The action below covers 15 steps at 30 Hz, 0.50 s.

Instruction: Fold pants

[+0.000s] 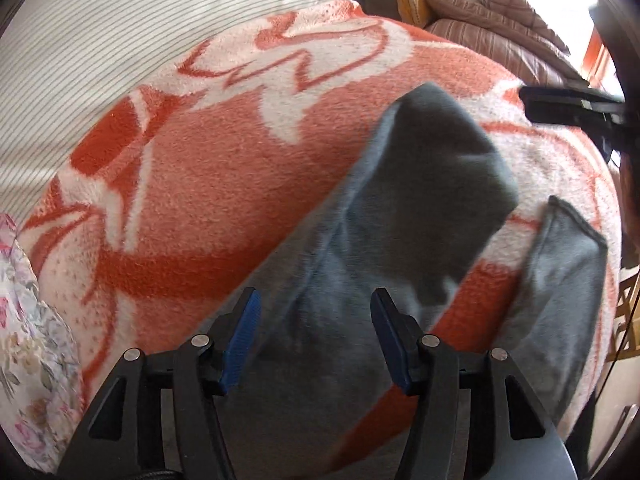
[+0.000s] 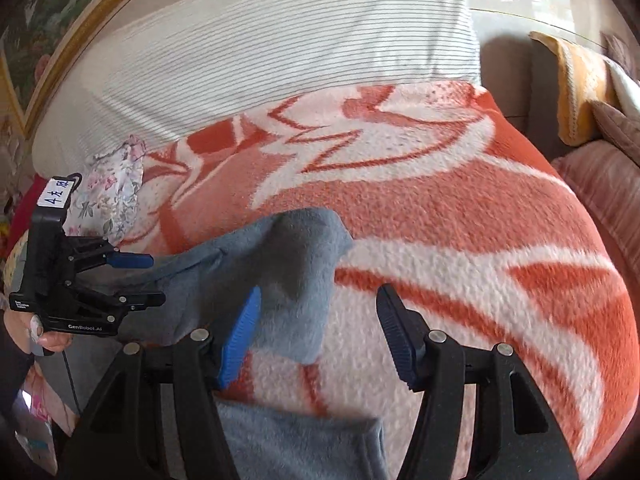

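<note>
Grey fleece pants (image 1: 404, 216) lie on an orange and white blanket (image 1: 192, 176), one leg stretching up and right, the other leg (image 1: 560, 280) to the right. My left gripper (image 1: 316, 312) is open, its jaws wide apart over the pants near the crotch, holding nothing. In the right wrist view the pants (image 2: 280, 264) lie at left and bottom. My right gripper (image 2: 318, 316) is open and empty above the blanket (image 2: 460, 220), its left finger over the leg edge. The left gripper (image 2: 156, 280) shows there at far left, open beside the cloth.
A striped white pillow (image 2: 260, 48) lies behind the blanket. A floral cloth (image 2: 112, 192) sits at the blanket's left edge. A brown quilted cushion (image 1: 500, 28) and a yellow knitted throw (image 2: 576, 92) lie on the right, off the bed.
</note>
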Motion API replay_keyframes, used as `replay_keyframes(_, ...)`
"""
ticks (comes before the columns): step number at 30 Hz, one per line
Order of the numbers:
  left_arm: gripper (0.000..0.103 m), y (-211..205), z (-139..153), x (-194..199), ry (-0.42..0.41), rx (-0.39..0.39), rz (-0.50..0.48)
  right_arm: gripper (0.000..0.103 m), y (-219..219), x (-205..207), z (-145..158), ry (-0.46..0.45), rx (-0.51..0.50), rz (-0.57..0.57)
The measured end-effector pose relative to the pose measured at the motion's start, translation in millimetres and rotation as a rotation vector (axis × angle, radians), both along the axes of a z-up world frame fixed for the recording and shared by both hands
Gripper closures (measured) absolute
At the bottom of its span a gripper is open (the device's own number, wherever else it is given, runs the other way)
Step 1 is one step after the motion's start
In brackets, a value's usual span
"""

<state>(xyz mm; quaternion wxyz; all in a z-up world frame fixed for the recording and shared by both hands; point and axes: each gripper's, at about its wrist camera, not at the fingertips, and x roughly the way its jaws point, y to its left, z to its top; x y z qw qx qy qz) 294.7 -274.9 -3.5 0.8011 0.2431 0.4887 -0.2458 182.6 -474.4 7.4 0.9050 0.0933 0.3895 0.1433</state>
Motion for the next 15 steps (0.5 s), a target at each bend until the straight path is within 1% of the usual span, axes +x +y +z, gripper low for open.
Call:
replay_keyframes(1, 0.043, 3, -2, 4, 0.014, 0.021, 0.007, 0.038, 8, 10, 3, -0.002, -0.027, 0.032)
replay_keyframes(2, 0.043, 4, -5, 8, 0.010, 0.040, 0.004, 0.035, 17, 18, 5, -0.004, -0.052, 0.060)
replay_keyframes(4, 0.043, 10, -11, 14, 0.011, 0.063, -0.007, 0.034, 23, 36, 6, -0.009, -0.088, 0.109)
replay_keyframes(7, 0.043, 17, -22, 27, 0.015, 0.092, 0.000, 0.034, 29, 64, 2, 0.001, -0.099, 0.195)
replay_keyframes(8, 0.045, 20, -28, 33, 0.030, 0.097, 0.006, 0.034, 32, 72, 0, 0.004, -0.121, 0.215)
replay_keyframes(9, 0.049, 23, -31, 36, 0.042, 0.099, 0.011, 0.034, 35, 78, -3, 0.011, -0.141, 0.234)
replay_keyframes(11, 0.053, 29, -36, 41, 0.080, 0.068, 0.010, 0.034, 41, 91, -14, 0.053, -0.180, 0.264)
replay_keyframes(12, 0.060, 31, -36, 43, 0.091, 0.053, 0.007, 0.034, 44, 96, -20, 0.082, -0.199, 0.278)
replay_keyframes(13, 0.073, 32, -36, 42, 0.100, 0.042, 0.001, 0.040, 47, 98, -26, 0.104, -0.217, 0.295)
replay_keyframes(14, 0.081, 33, -35, 40, 0.099, 0.041, -0.003, 0.057, 50, 98, -30, 0.119, -0.233, 0.315)
replay_keyframes(15, 0.090, 33, -34, 37, 0.084, 0.050, -0.009, 0.068, 53, 97, -33, 0.126, -0.252, 0.324)
